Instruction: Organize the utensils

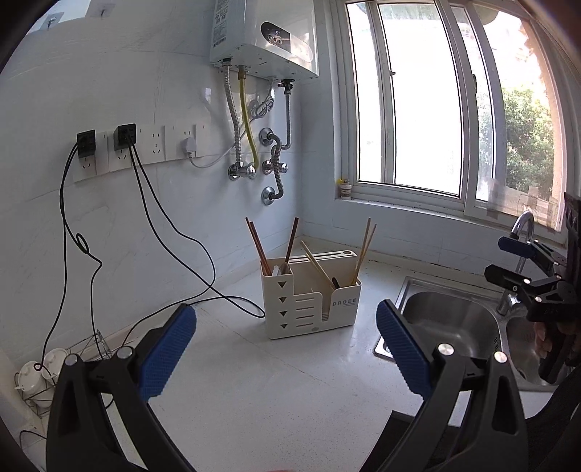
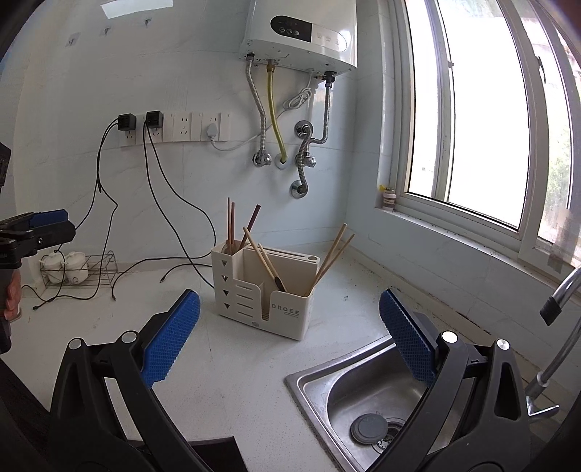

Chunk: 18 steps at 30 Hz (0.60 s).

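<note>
While both grippers (image 1: 287, 326) (image 2: 290, 316) gape, chopsticks (image 2: 328, 259) — perhaps six — fill holder (image 2: 265, 290).

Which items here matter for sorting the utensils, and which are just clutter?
Job: cream utensil holder; dark chopsticks in its left slot; light chopsticks in the front compartment; left gripper and right gripper, both open.
Clutter: sink; faucet; water heater; black cables; ceramic jars.
</note>
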{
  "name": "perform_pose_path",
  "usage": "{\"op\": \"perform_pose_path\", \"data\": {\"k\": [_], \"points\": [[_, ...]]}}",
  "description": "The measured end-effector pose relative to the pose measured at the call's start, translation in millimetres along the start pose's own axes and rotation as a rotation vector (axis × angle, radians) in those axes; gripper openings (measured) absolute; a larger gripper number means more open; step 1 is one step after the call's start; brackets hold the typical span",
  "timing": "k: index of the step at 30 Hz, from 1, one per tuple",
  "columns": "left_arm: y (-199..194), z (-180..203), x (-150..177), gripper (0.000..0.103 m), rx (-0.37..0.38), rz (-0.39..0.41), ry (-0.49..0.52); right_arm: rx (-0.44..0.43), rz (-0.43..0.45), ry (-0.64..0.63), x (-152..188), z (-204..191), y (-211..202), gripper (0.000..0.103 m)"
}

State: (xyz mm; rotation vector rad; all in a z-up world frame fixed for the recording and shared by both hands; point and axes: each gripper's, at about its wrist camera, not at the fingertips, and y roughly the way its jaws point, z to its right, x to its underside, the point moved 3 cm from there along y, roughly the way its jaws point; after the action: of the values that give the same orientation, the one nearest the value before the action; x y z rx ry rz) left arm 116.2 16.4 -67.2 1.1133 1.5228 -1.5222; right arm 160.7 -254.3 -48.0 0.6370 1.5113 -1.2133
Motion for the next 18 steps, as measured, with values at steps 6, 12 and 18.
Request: {"op": "perform_pose_path", "data": {"k": [6, 12, 18], "points": [[-15.3, 2.4, 1.5, 0.098, 0.009, -0.038, 0.009, -0.033, -0.025, -0.02, -13.0, -7.4, -30.9, 0.095], [-29.0, 3.9, -2.5, 0.098, 0.064, -0.004, -0.025, -0.042, -0.059, -0.037, -16.3, -14.3, -50.6, 0.095], [-31.1, 8.6, -5.0, 0.098, 0.095, 0.0, -0.011, -0.018, -0.06, -0.056, -15.5, -16.6, -57.9, 0.095]]}}
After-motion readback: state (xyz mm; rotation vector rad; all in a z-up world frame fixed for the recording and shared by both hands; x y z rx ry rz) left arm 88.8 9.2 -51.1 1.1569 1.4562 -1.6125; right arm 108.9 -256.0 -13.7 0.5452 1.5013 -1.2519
